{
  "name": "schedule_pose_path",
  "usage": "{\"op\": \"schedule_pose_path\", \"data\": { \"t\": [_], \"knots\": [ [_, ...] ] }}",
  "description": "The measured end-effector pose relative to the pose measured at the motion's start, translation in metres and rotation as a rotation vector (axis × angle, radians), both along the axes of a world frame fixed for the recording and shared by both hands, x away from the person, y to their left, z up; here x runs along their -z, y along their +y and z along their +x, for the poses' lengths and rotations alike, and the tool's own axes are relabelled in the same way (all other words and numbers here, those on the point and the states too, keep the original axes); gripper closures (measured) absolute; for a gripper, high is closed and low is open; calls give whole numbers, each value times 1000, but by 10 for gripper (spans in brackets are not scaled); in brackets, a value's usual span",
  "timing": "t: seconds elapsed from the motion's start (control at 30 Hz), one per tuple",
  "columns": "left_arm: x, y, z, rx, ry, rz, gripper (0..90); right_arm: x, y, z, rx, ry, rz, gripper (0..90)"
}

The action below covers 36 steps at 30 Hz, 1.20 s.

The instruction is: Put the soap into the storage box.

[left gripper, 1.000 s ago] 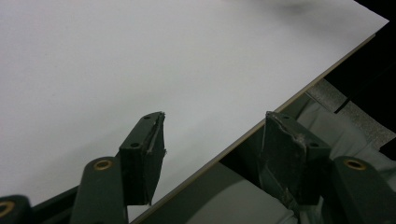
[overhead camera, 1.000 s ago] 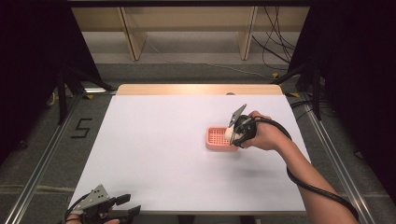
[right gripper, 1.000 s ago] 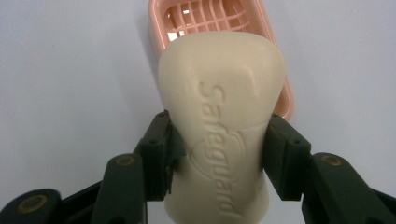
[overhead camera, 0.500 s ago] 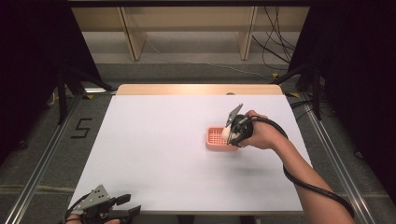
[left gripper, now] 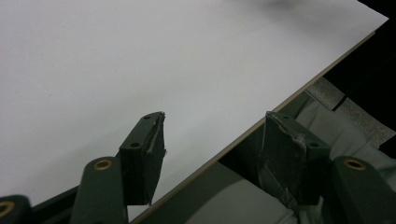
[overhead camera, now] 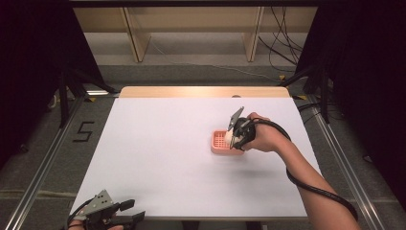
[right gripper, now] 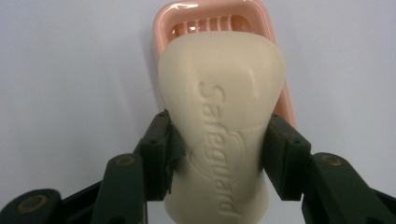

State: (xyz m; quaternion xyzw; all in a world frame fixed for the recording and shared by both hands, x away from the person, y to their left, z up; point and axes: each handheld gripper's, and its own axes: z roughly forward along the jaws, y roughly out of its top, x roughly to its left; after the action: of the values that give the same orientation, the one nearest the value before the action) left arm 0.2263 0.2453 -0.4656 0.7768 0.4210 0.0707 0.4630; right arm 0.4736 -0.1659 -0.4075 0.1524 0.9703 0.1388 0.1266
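- Right gripper (right gripper: 217,140): fingers clamped on the cream soap bar (right gripper: 219,116), above the pink soap dish (overhead camera: 221,143) at the surface's (overhead camera: 158,158) three o'clock.
- Left gripper (left gripper: 212,154): fingers apart, empty, at seven o'clock edge.

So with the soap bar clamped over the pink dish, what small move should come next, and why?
Probably lower the soap bar a little into the pink dish, then release. The right tool grips the bar at its waist, directly above the slotted dish, though touch can't be judged. The left tool sits open at the table edge.
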Motion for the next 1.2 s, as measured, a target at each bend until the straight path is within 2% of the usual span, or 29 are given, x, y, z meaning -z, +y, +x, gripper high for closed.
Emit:
{"op": "schedule_pose_path", "data": {
  "t": [0.03,0.07,0.13,0.17,0.2,0.23,0.27,0.37,0.43,0.6,0.63,0.83,0.9,0.93,0.97,1.07,1.2],
  "knots": [
    [0,0,0,0,0,0,387,0,0,2,-37,-10,-2,506],
    [0,1,0,3,-1,5,387,0,1,1,-16,-4,-8,506],
    [0,0,0,-1,1,-1,387,1,2,3,-23,-19,-5,506],
    [0,0,0,0,1,0,387,1,3,-1,28,0,4,506],
    [0,0,0,2,-2,1,387,0,3,3,-17,0,-2,506],
    [0,1,0,4,-3,6,387,0,3,4,-27,-9,-8,506],
    [0,1,0,4,-3,5,387,0,4,2,-8,-14,-5,506],
    [0,1,0,5,-6,2,387,0,4,4,-22,-4,-11,506],
    [1,0,0,4,-6,-5,387,0,5,5,-34,-24,-16,506],
    [1,1,0,1,-4,-7,387,-1,6,7,-34,-29,-21,506],
    [1,0,0,-8,9,-14,387,-1,6,8,-38,-29,-23,506],
    [1,1,0,-1,-5,-7,387,0,8,11,-42,-38,-30,506],
    [1,1,0,0,-5,-8,387,0,9,14,-79,-43,-33,506],
    [1,1,0,0,-5,-8,387,0,10,12,-48,-38,-33,506],
    [1,0,0,-7,5,-14,387,0,10,12,-47,-34,-31,506],
    [0,1,0,0,-5,-8,387,-1,12,14,-57,-46,-33,506],
    [0,1,0,0,-6,-9,388,0,15,16,-57,-38,-28,506]
  ]
}}
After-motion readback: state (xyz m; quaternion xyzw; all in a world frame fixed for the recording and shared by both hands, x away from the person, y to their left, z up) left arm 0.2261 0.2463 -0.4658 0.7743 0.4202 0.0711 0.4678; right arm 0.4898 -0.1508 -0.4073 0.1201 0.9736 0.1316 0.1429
